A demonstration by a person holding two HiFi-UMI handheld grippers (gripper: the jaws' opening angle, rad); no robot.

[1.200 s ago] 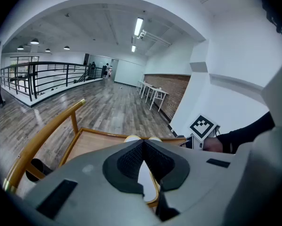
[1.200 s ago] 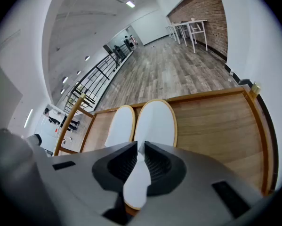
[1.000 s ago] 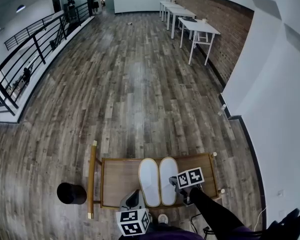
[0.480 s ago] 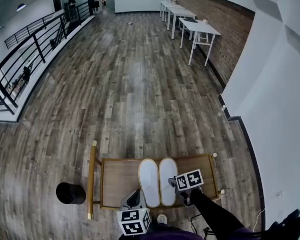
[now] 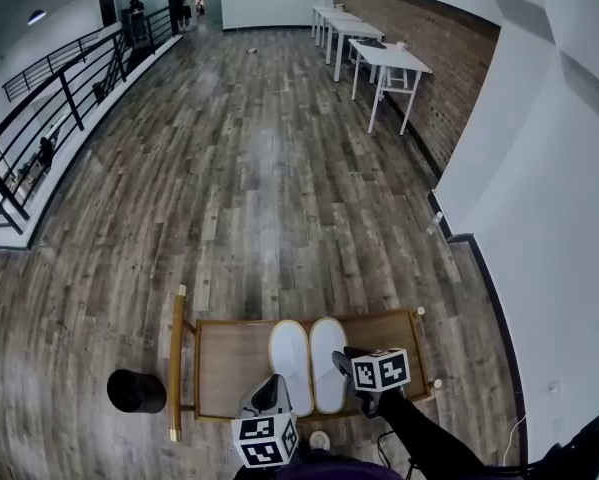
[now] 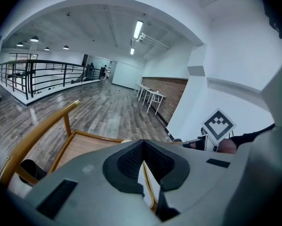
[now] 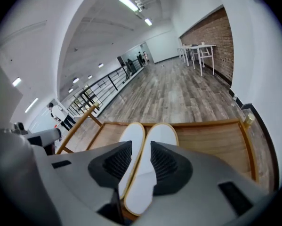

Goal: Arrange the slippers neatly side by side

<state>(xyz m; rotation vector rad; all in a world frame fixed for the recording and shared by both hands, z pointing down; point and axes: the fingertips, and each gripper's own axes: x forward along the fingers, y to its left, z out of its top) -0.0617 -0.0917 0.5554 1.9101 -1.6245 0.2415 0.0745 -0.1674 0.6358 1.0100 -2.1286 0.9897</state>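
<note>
Two white slippers lie side by side, toes pointing away, on a low wooden cart top [image 5: 229,360]: the left slipper [image 5: 290,365] and the right slipper [image 5: 326,353] nearly touch along their length. In the right gripper view they show as the left slipper [image 7: 132,142] and the right slipper [image 7: 160,134]. My right gripper [image 5: 341,361] hovers over the right slipper's heel end, jaws slightly apart, holding nothing [image 7: 141,155]. My left gripper [image 5: 271,390] sits at the cart's near edge, shut and empty [image 6: 143,149].
A wooden handle rail [image 5: 176,363] runs along the cart's left side, with a black round bin [image 5: 136,391] on the floor beside it. White tables [image 5: 379,58] stand by the brick wall far off. A black railing [image 5: 49,98] borders the left. Wood floor lies between.
My right gripper has drawn back a little toward the cart's near edge. The slippers and the left gripper have not moved.
</note>
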